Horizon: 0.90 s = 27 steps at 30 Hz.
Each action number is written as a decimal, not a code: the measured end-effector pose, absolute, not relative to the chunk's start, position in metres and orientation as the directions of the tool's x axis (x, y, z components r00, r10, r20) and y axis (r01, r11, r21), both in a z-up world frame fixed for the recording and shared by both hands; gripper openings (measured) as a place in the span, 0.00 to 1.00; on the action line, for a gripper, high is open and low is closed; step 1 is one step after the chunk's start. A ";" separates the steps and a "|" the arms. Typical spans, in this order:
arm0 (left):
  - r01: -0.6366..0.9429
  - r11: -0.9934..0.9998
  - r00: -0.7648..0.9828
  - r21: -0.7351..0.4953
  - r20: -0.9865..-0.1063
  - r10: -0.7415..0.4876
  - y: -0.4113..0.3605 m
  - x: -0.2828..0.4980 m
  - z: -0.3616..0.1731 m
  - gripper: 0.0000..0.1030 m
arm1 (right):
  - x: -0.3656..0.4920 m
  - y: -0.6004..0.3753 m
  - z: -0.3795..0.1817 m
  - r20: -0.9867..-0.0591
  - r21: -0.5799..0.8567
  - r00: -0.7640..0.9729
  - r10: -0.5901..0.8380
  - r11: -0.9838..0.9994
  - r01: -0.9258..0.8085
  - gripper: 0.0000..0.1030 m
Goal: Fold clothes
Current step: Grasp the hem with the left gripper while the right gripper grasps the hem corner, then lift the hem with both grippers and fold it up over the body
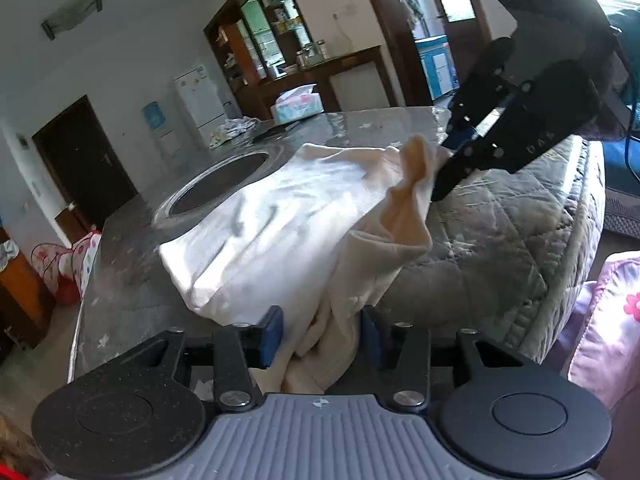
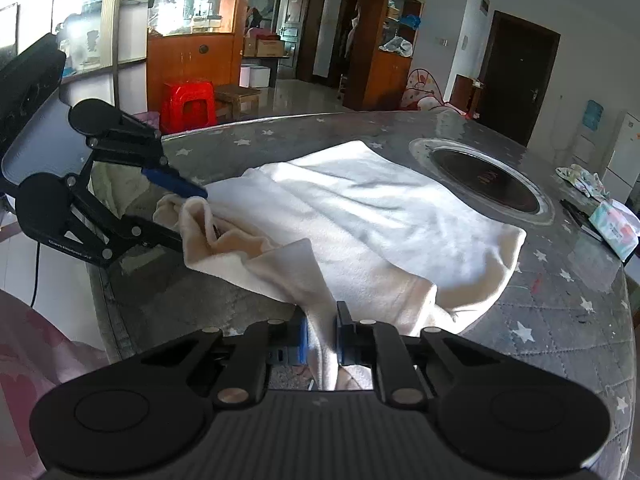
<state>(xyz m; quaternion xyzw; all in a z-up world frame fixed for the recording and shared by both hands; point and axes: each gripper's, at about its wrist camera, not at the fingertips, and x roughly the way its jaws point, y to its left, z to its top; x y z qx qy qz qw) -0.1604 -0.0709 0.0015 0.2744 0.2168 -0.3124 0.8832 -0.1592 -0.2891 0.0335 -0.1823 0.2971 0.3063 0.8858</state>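
On the round quilted table (image 2: 560, 300), a cream garment (image 2: 360, 208) is held at its near edge by both grippers.
The right gripper (image 2: 322, 336) is clamped on the cloth; the left gripper (image 1: 322, 332) stands partly apart with bunched fabric between, and a firm grip cannot be told. One fold seems begun; most folding is left.

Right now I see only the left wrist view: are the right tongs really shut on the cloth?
Observer: Yes, the right tongs pinch a thin fold of the cloth.
Operator: What stands beyond the table there?
Observer: A red stool, past the far edge of the table.
Operator: And the left tongs, side-on?
Observer: The left tongs grip a bunched corner, one finger above, one below.
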 end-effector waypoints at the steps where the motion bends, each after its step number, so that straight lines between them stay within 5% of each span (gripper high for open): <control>1: 0.673 0.655 0.707 0.343 -0.557 -0.435 -0.070 -0.159 0.002 0.19 | -0.159 -0.289 0.034 -0.636 -0.141 0.638 0.434 0.748 -0.649 0.10; 4: 0.684 0.676 0.685 0.274 -0.560 -0.466 -0.062 -0.157 0.011 0.11 | -0.165 -0.288 0.040 -0.618 -0.146 0.649 0.443 0.747 -0.649 0.09; 14: 0.710 0.692 0.640 0.128 -0.525 -0.560 -0.028 -0.211 0.074 0.10 | -0.230 -0.297 0.102 -0.580 -0.131 0.620 0.529 0.690 -0.712 0.08; 27: 0.696 0.702 0.664 0.149 -0.506 -0.551 -0.044 -0.152 0.090 0.06 | -0.199 -0.298 0.122 -0.576 -0.113 0.641 0.507 0.728 -0.677 0.05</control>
